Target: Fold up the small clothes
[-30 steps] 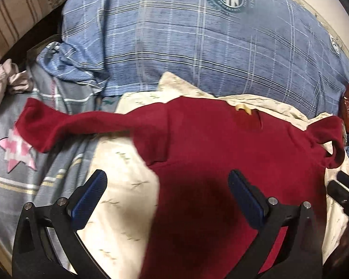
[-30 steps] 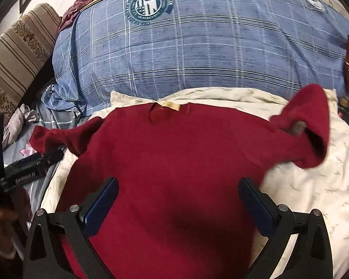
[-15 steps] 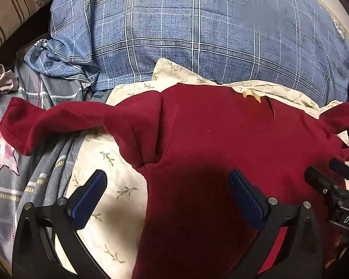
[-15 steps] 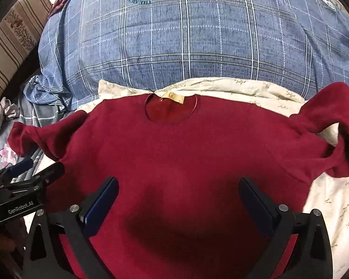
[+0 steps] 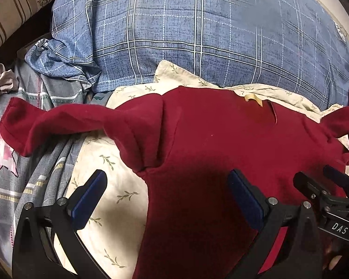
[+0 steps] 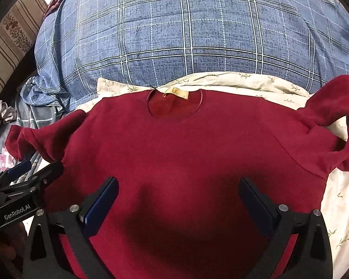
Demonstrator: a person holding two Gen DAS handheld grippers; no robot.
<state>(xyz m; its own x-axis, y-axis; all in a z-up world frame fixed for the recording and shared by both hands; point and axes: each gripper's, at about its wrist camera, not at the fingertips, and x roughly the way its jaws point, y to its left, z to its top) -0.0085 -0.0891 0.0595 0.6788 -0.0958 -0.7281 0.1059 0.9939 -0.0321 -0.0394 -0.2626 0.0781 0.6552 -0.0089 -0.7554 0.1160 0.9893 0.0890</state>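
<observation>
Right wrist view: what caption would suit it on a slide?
Open right gripper over a red sweater spread neck-up on a floral sheet, plaid pillow behind, left gripper beside.

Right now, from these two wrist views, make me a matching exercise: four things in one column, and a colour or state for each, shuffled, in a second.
Things:
1. sweater
2. neck label
3. pillow
4. left gripper

Colour or state:
A. blue plaid with a round emblem
B. open, with nothing between its fingers
C. dark red, spread flat with the sleeves out to the sides
D. tan, at the collar

Pairs: 1-C, 2-D, 3-A, 4-B
</observation>
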